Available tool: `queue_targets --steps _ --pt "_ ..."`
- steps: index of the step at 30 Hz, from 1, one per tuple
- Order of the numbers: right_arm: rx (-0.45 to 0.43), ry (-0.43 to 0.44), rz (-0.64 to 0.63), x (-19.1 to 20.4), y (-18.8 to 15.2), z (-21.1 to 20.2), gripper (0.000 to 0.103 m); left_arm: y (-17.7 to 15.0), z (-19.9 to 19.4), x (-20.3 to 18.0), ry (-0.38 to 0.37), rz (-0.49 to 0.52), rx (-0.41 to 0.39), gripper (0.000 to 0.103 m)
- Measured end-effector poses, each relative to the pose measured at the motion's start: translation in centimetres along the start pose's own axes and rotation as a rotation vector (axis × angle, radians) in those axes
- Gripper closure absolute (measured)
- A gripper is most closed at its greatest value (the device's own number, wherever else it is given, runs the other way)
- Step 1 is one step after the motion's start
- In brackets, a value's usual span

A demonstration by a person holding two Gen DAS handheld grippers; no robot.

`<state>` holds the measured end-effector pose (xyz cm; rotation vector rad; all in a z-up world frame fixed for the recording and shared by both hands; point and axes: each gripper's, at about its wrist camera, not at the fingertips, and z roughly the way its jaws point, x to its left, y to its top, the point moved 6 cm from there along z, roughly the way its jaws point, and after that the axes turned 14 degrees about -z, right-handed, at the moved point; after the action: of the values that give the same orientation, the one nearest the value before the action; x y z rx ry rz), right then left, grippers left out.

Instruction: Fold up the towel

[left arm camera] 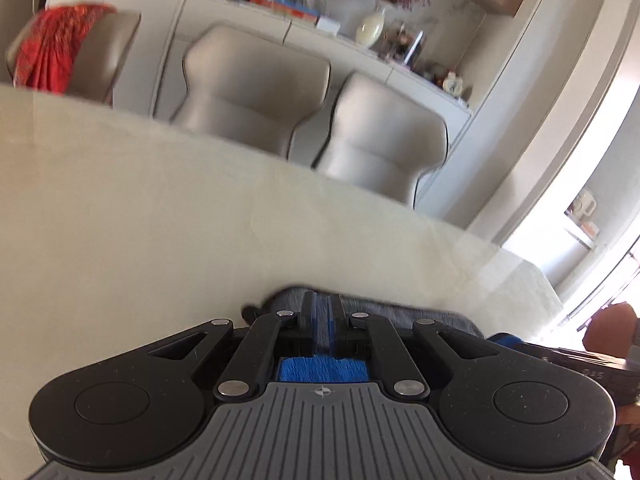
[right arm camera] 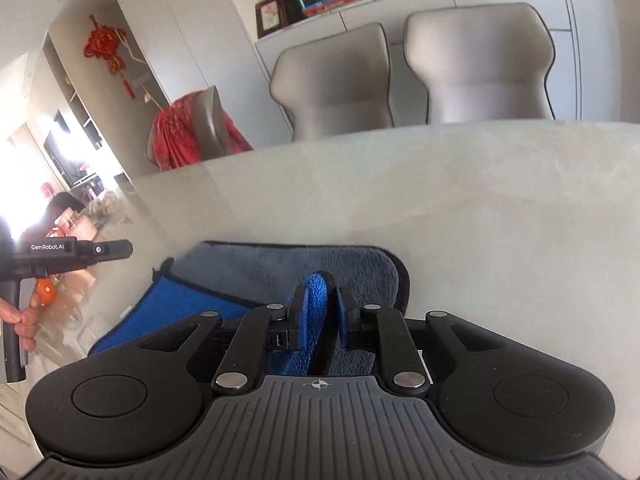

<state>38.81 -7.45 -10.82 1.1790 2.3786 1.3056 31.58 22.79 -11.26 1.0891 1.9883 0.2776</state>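
Blue-and-grey towel point(right arm camera: 288, 268), partly folded

Both hand-held grippers, left point(left arm camera: 322, 312) and right point(right arm camera: 323, 304) (jaws clamped)

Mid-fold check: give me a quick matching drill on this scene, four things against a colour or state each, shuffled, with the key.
Things:
1. towel
2. left gripper
3. chair backs
4. cloth over the far chair

Descriptions:
A. red
B. beige, behind the table
C. grey on one face, blue on the other
D. shut on a towel edge

Pairs: 1-C, 2-D, 3-B, 4-A
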Motion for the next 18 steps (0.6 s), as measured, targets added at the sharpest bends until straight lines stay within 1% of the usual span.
queue_targets --steps 1,2,4,8,9,10,13,15,16,18 --pt "-0.002 0.006 0.005 0.1 -0.3 -0.1 0.066 -0.3 0.1 0.2 0.011 0.006 0.008 0.088" --pt "-0.008 0.008 0.010 0.1 -0.6 -0.2 0.064 -0.6 0.2 0.3 0.023 0.012 0.016 0.084" --pt "-0.016 0.009 0.026 -0.1 -1.1 -0.4 0.062 -1.2 0.5 0.7 0.043 0.029 0.034 0.069" --pt "-0.004 0.021 0.058 -0.6 -1.8 -0.4 0.058 -2.3 1.1 0.8 0.063 0.076 0.081 0.060" --pt "0.003 0.024 0.060 -0.5 -2.0 -0.2 0.057 -2.5 1.2 0.7 0.067 0.084 0.085 0.054" --pt "0.008 0.023 0.061 -0.5 -2.1 -0.2 0.056 -2.8 1.3 0.6 0.071 0.093 0.089 0.050" --pt "0.015 0.024 0.062 -0.3 -2.4 0.0 0.056 -3.3 1.7 0.4 0.086 0.116 0.098 0.050" --pt "0.016 0.024 0.061 -0.2 -2.5 0.0 0.055 -3.3 1.9 0.5 0.134 0.131 0.087 0.050" --pt "0.016 0.024 0.061 -0.1 -2.5 0.0 0.055 -3.4 1.7 0.7 0.144 0.132 0.089 0.050" --pt "0.017 0.025 0.062 -0.1 -2.6 -0.1 0.055 -3.4 1.6 1.0 0.141 0.114 0.091 0.050"
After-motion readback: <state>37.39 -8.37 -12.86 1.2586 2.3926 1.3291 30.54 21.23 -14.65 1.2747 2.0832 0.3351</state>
